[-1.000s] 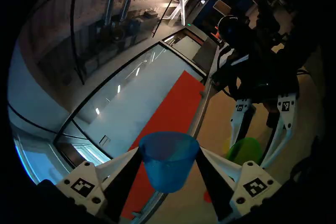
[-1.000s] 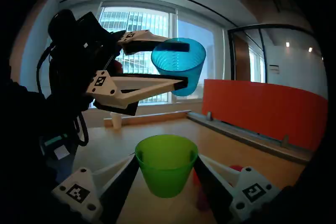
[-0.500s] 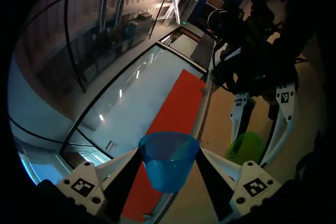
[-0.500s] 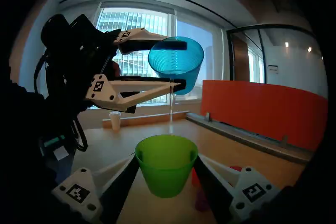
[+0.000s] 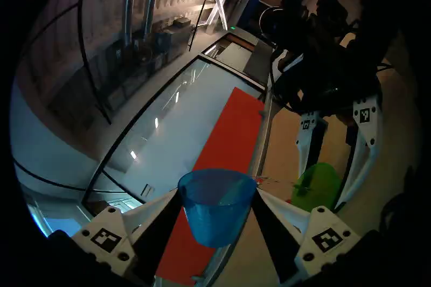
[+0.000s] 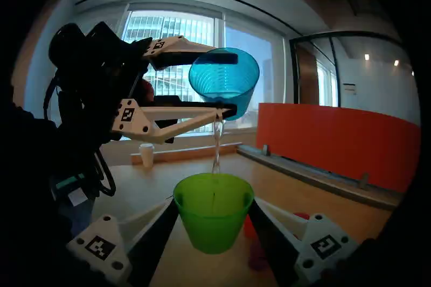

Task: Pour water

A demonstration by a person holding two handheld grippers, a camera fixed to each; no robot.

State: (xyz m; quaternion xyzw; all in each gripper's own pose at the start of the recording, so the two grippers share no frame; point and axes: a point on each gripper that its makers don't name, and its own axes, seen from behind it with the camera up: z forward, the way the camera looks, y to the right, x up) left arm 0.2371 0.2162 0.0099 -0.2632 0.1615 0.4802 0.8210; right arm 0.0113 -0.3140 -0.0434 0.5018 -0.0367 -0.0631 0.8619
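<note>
Now, at the left of the right gripper view, the blue cup [image 6: 223, 77] is tipped high, and a thin stream [image 6: 216, 141] drops from its lip into the green cup [image 6: 213, 217] below. The stream appears to land close to the green cup's far rim. The likeliest slip, I judge, is a small drift of either hand, which would put water on the table [image 6: 301, 190]. A steeper tilt could also thicken the stream and make it overshoot or splash out. Both cups look like thin plastic, so a loosening squeeze might let one rotate or slide, the green one more so as it fills. The left gripper [image 6: 235, 83] pinches the blue cup, one finger on each side of its wall, jaws spread only as wide as the cup. The right gripper [image 6: 213, 205] clamps the green cup the same way and holds it upright over the table. Whether its base touches the wood I cannot tell.
</note>
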